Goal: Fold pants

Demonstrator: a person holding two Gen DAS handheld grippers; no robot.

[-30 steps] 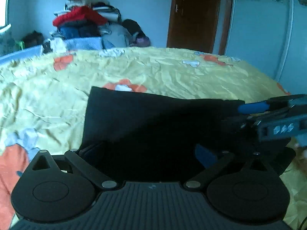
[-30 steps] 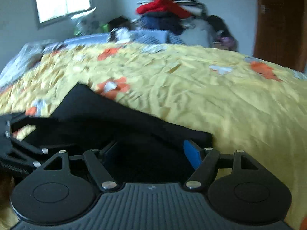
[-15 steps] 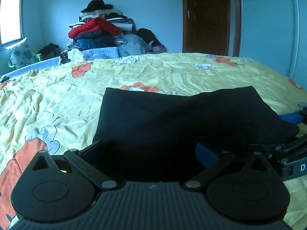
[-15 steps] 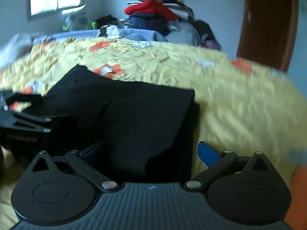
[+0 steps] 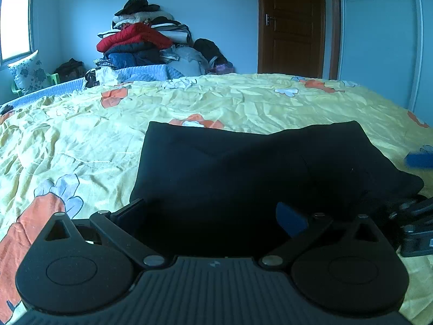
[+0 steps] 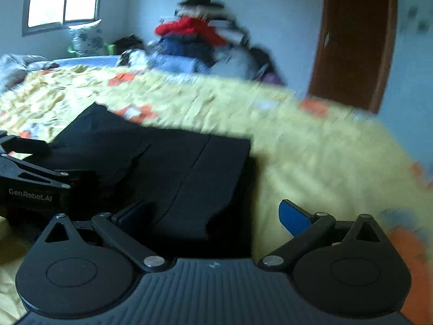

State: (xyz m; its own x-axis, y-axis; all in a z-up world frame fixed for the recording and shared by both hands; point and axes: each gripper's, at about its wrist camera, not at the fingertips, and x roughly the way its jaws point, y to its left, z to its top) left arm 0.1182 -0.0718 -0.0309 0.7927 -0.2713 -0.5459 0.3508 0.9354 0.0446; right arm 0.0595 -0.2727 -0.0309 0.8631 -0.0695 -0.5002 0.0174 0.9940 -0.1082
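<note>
The black pants point(image 5: 243, 162) lie folded into a rough rectangle on the yellow flowered bedspread point(image 5: 81, 140). My left gripper point(image 5: 211, 214) stands open over the near edge of the cloth, fingers wide apart and pressing on nothing. My right gripper point(image 6: 213, 214) is open too, jaws at their widest, above the near right corner of the pants point(image 6: 173, 168); its left finger is over the cloth, its blue right pad point(image 6: 293, 216) over bare bedspread. One blue pad point(image 5: 418, 159) of the right gripper shows at the right edge of the left wrist view.
A tall pile of clothes point(image 5: 140, 40) sits beyond the far side of the bed, with a blue quilt point(image 5: 146, 71) and a flowered pillow point(image 5: 27, 73) to its left. A brown door point(image 5: 292, 24) stands at the back right, a window point(image 5: 15, 24) at the left.
The right gripper has let go of the pants' right edge, opened wide and swung away to the right. The cloth now lies flat. The left gripper has hardly moved.
</note>
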